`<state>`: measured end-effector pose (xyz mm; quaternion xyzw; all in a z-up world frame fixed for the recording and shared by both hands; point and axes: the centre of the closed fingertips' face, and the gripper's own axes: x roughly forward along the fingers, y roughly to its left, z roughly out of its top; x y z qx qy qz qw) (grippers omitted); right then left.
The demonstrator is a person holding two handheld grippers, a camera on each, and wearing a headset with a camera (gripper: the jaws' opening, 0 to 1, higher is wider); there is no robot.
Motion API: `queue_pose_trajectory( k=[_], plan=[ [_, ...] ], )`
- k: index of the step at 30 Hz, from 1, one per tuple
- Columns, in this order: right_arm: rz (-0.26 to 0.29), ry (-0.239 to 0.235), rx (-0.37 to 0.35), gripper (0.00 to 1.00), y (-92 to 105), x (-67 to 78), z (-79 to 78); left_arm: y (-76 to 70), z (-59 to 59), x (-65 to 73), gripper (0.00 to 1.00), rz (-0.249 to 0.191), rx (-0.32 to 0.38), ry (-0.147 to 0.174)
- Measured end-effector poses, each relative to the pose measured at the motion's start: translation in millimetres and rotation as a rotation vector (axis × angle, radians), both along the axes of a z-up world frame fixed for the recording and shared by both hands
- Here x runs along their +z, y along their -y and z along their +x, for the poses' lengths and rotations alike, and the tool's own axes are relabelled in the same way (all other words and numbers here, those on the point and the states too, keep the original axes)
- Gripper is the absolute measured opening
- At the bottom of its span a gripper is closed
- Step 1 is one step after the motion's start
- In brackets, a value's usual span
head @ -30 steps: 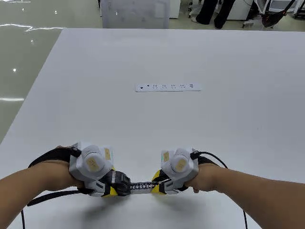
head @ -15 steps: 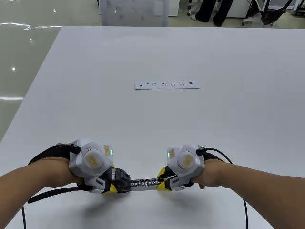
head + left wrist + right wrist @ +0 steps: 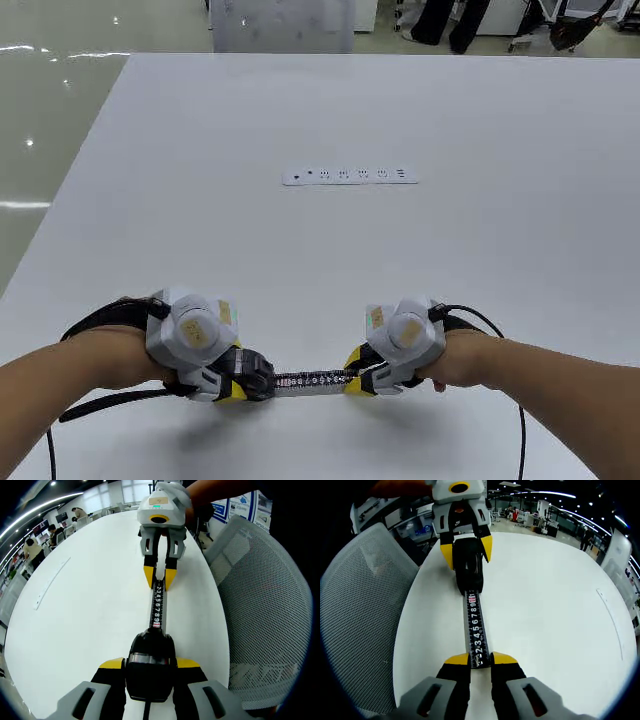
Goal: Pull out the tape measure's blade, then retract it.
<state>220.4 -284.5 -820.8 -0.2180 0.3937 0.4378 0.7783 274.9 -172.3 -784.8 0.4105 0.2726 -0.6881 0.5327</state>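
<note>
Loc.: tape [image 3: 262, 380] sits low centre of the head view on the tabletop [image 3: 420, 250], between the two grippers.

L gripper [image 3: 238, 386]: fingers [image 3: 113, 664] clenched on the black case [image 3: 150, 662], one on each side.
R gripper [image 3: 356, 384]: fingers closed on the tip end of the blade [image 3: 157, 605]. Whether they bear on its faces or its edges, we cannot tell.

In the R gripper view the blade runs straight up from between the yellow tips to the case mouth. Single-digit marks are legible, so only a short run is out.

Handling (our est.):
- Case = hard shell, compact, moderate wt, prob. not slippery. Hold it on the sides, clear of the mouth. Lock btn not made out.
- Blade = thin steel, stiff over a short span, kinks if bent sideways. It is slick, has sharp edges and is spring-loaded, so it tugs back toward the case.
- Best hold: at the end hook, pulling in line w/ the mouth.
- Risk: if the pinch slips, the blade snaps back.

Step in hand: pull-out, early. Retract not yet done.

Power strip [image 3: 350, 176] at upper centre, well apart.
</note>
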Motion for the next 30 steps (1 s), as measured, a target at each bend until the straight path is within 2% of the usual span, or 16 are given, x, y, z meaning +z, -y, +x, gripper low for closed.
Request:
queue_pose_trajectory(
  k=[30],
  plan=[
    [-0.015, -0.011, -0.012, 0.13, 23.6, 0.9, -11.7, 0.5, -0.3, 0.2, 0.33, -0.001, 0.004, -0.001]
  ],
)
